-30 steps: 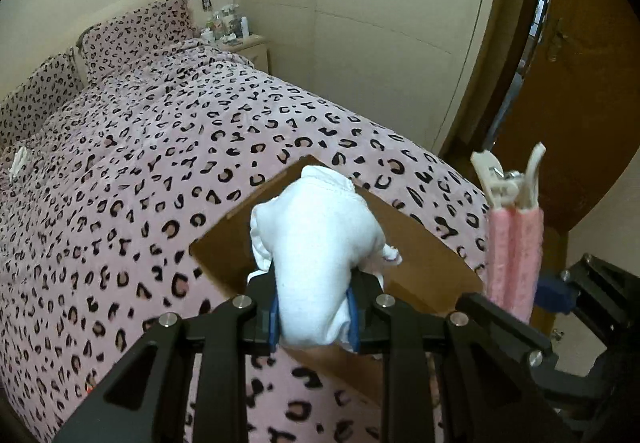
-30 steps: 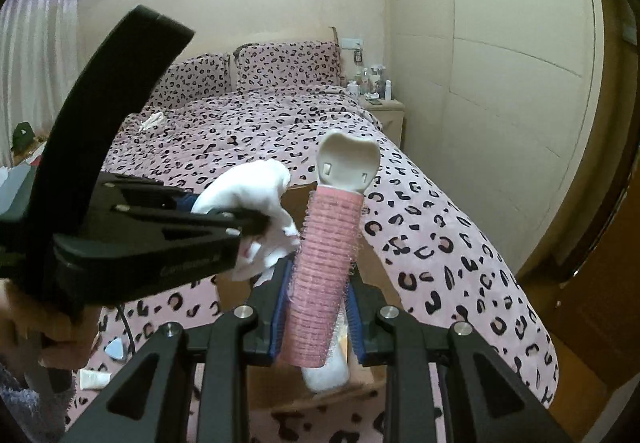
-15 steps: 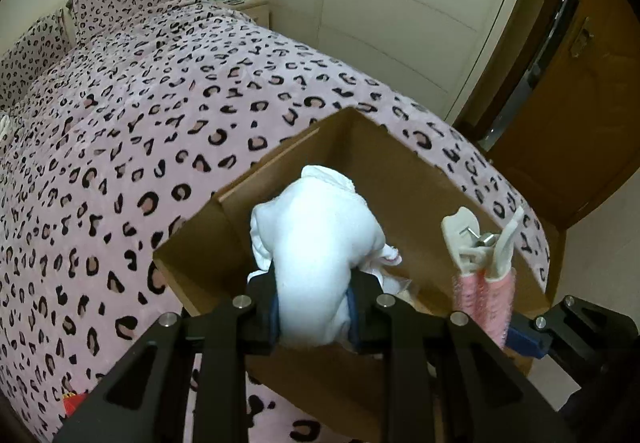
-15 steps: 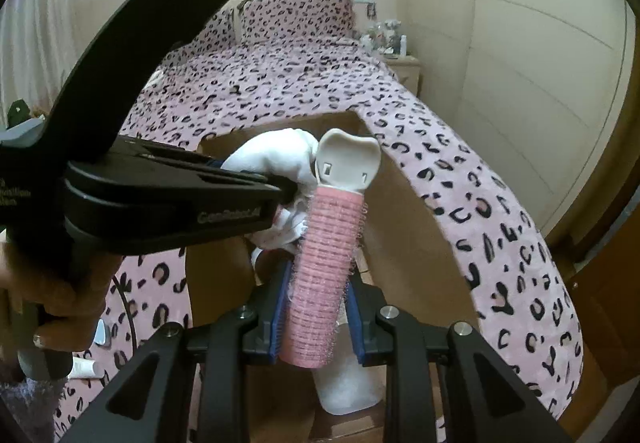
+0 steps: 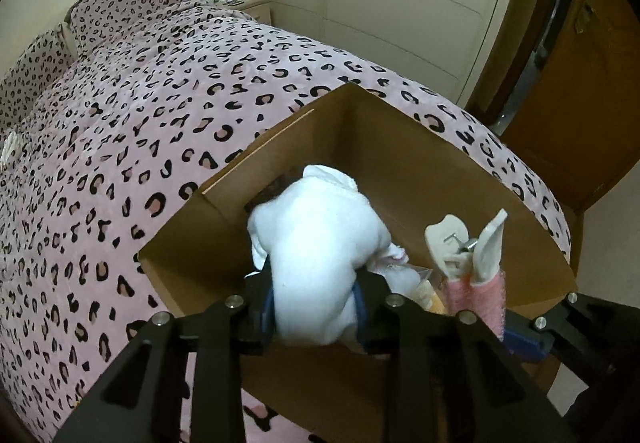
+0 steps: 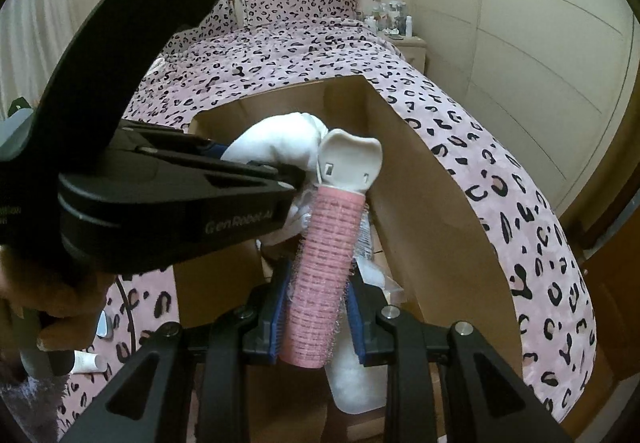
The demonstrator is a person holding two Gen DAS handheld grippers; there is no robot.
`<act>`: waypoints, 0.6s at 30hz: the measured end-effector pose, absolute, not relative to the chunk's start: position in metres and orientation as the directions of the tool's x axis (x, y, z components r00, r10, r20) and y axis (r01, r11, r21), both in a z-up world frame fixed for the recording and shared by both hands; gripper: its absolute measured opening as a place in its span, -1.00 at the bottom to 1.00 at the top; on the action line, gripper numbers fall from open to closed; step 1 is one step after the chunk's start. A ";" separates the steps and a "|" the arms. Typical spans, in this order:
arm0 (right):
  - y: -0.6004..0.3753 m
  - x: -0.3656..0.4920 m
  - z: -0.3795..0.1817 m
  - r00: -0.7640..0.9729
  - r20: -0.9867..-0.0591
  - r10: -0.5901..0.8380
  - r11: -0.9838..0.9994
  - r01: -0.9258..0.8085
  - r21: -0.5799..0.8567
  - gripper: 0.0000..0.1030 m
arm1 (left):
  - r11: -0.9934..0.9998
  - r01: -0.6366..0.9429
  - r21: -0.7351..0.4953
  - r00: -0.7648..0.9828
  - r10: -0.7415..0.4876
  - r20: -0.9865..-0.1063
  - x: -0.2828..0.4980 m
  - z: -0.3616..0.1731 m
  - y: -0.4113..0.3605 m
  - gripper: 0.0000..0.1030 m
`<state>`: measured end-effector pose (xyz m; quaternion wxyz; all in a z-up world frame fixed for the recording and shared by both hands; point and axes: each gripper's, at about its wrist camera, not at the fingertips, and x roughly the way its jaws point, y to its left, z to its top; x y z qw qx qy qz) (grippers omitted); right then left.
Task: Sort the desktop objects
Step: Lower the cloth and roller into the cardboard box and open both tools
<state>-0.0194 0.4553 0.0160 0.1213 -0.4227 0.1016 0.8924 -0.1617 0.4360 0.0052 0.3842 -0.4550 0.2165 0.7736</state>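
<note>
Huge bed [image 5: 168, 115] filling the room, fuzzy pink cover with black leopard spots, matching pillows [image 5: 128, 7] at the head. Plain cream panelled wall [image 5: 380, 3], wooden door [image 5: 580, 83], small nightstand [image 5: 256, 9] crowded with little bottles. Sitting on the bed: open brown cardboard box [image 5: 400, 163], smooth flat walls, sharp corners. Hanging over the box, left gripper [image 5: 316, 303], jaws just been easing apart but pads pressed on a soft lumpy white cloth bundle [image 5: 320, 243]. Just beside it, right gripper [image 6: 316, 317] clamped on a pink bristly hair roller [image 6: 324, 267] with a cream plastic clip [image 6: 350, 159] on top. "GenRobot.AI" readable on the black frame.
</note>
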 end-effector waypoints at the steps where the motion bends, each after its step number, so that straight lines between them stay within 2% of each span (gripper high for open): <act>1: 0.456 -0.019 0.016 -0.609 -0.783 0.129 -0.950 -0.301 0.078 -0.46 | -0.613 -0.790 -0.014 -0.292 0.396 -0.871 -0.162 0.005 0.436 -0.33; 5: 0.457 -0.017 0.017 -0.605 -0.784 0.138 -0.952 -0.300 0.065 -0.45 | -0.607 -0.794 -0.011 -0.290 0.396 -0.871 -0.160 0.005 0.437 -0.29; 7: 0.457 -0.016 0.019 -0.600 -0.786 0.148 -0.951 -0.304 0.052 -0.41 | -0.606 -0.796 -0.009 -0.289 0.392 -0.874 -0.159 0.004 0.438 -0.10; 16: 0.467 -0.006 0.034 -0.601 -0.781 0.170 -0.939 -0.339 0.057 -0.31 | -0.615 -0.788 -0.015 -0.308 0.414 -0.857 -0.156 0.020 0.432 0.28; 18: 0.469 -0.002 0.038 -0.604 -0.778 0.172 -0.936 -0.345 0.062 -0.31 | -0.617 -0.787 -0.009 -0.317 0.416 -0.852 -0.155 0.026 0.431 0.31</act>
